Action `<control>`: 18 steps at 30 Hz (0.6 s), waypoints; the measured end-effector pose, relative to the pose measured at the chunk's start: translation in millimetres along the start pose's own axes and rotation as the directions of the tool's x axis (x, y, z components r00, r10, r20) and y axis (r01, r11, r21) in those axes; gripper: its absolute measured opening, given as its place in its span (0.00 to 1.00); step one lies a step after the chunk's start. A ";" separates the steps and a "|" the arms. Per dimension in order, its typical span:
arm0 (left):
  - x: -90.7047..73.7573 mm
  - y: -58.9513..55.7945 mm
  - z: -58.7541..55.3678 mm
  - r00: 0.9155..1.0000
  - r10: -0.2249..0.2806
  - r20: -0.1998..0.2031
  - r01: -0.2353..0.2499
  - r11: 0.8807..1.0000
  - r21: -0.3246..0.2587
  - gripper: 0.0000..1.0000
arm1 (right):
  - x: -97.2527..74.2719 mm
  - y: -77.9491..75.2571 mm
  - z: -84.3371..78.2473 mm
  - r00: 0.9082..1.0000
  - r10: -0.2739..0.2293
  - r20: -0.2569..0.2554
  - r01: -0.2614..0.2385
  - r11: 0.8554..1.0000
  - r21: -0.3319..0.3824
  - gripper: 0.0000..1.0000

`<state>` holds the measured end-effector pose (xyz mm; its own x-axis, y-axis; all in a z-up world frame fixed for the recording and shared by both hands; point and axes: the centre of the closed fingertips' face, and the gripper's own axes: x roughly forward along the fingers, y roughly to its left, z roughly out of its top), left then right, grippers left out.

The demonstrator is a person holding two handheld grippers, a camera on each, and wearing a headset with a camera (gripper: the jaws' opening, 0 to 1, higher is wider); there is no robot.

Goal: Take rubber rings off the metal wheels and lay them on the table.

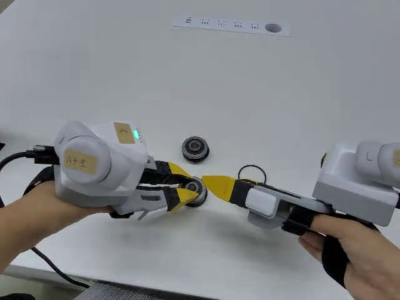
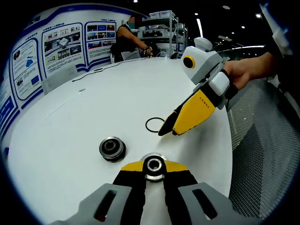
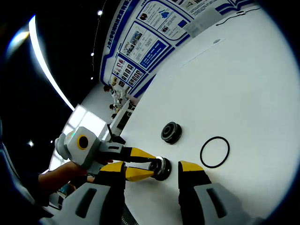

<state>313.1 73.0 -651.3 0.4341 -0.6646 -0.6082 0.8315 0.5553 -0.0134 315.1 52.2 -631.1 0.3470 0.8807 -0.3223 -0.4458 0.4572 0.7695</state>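
My left gripper (image 1: 186, 191) (image 2: 154, 174) is shut on a small metal wheel (image 1: 198, 191) (image 2: 154, 167) (image 3: 162, 168) and holds it just above the table. My right gripper (image 1: 210, 184) (image 3: 154, 171) is open, its yellow fingertips (image 2: 169, 129) right by that wheel on its right side. A second wheel (image 1: 195, 149) (image 2: 112, 149) (image 3: 171, 132) with a dark rim lies flat on the table behind them. A loose black rubber ring (image 1: 252, 173) (image 2: 155, 124) (image 3: 215, 151) lies on the table beside the right gripper's jaws.
A white power strip (image 1: 231, 25) lies at the far side of the white table (image 1: 125, 75). A black cable (image 1: 44, 265) hangs over the near edge at the left. A person (image 2: 126, 37) stands far beyond the table.
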 end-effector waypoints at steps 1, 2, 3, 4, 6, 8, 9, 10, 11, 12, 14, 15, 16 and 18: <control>0.2 0.2 0.2 1.000 -0.001 0.002 0.001 1.000 0.002 0.14 | 1.3 1.3 -1.8 1.000 0.007 -0.006 -0.007 1.000 0.001 0.47; 0.5 0.6 0.4 1.000 -0.002 0.002 0.002 1.000 0.001 0.14 | 2.7 2.4 -3.5 1.000 0.014 -0.010 -0.014 1.000 0.002 0.48; 0.7 1.0 0.4 1.000 -0.003 0.003 0.003 1.000 0.001 0.14 | 4.7 3.8 -6.1 1.000 0.021 -0.016 -0.021 1.000 0.005 0.49; 0.7 1.3 0.4 1.000 -0.003 0.003 0.003 1.000 0.001 0.14 | 6.0 4.9 -7.8 0.999 0.025 -0.020 -0.025 1.000 0.007 0.50; 0.9 1.6 0.1 1.000 -0.005 0.002 0.005 1.000 0.005 0.14 | 8.9 7.8 -11.5 0.999 0.036 -0.032 -0.036 0.999 0.008 0.52; 0.9 2.2 -0.2 1.000 -0.007 0.002 0.007 1.000 0.008 0.14 | 11.4 9.2 -14.3 0.998 0.040 -0.042 -0.040 0.999 0.010 0.54; 0.9 2.4 -0.2 1.000 -0.008 0.002 0.008 1.000 0.009 0.14 | 12.1 9.9 -15.1 0.998 0.042 -0.044 -0.041 0.999 0.011 0.54; 0.8 2.6 -0.3 1.000 -0.010 0.001 0.010 1.000 0.012 0.14 | 13.0 10.3 -15.9 0.998 0.043 -0.049 -0.042 0.999 0.016 0.55; 0.8 2.7 -0.3 1.000 -0.011 -0.001 0.011 1.000 0.013 0.14 | 13.5 10.3 -16.0 0.998 0.043 -0.049 -0.042 0.999 0.018 0.56; 0.8 2.6 -0.4 1.000 -0.013 -0.004 0.013 1.000 0.015 0.14 | 13.7 10.3 -15.8 0.998 0.042 -0.049 -0.041 0.999 0.020 0.56; 0.8 2.4 -0.6 1.000 -0.015 -0.012 0.015 1.000 0.024 0.13 | 14.7 10.5 -14.8 0.998 0.044 -0.045 -0.043 0.999 0.029 0.57; 0.7 2.4 -0.7 1.000 -0.016 -0.013 0.016 1.000 0.025 0.13 | 15.4 10.4 -14.3 0.998 0.043 -0.044 -0.041 0.999 0.034 0.57; 0.5 2.3 -1.0 1.000 -0.015 -0.014 0.016 1.000 0.024 0.13 | 15.9 10.2 -13.8 0.998 0.042 -0.043 -0.040 0.999 0.035 0.58; 0.3 2.2 -1.3 1.000 -0.014 -0.011 0.014 1.000 0.019 0.13 | 17.3 10.6 -13.3 0.998 0.040 -0.043 -0.038 0.998 0.047 0.60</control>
<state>314.6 74.7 -652.5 0.4183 -0.6666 -0.6170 0.8442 0.5360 -0.0068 305.4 73.9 -635.8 0.2934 0.9027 -0.3148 -0.4195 0.4175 0.8060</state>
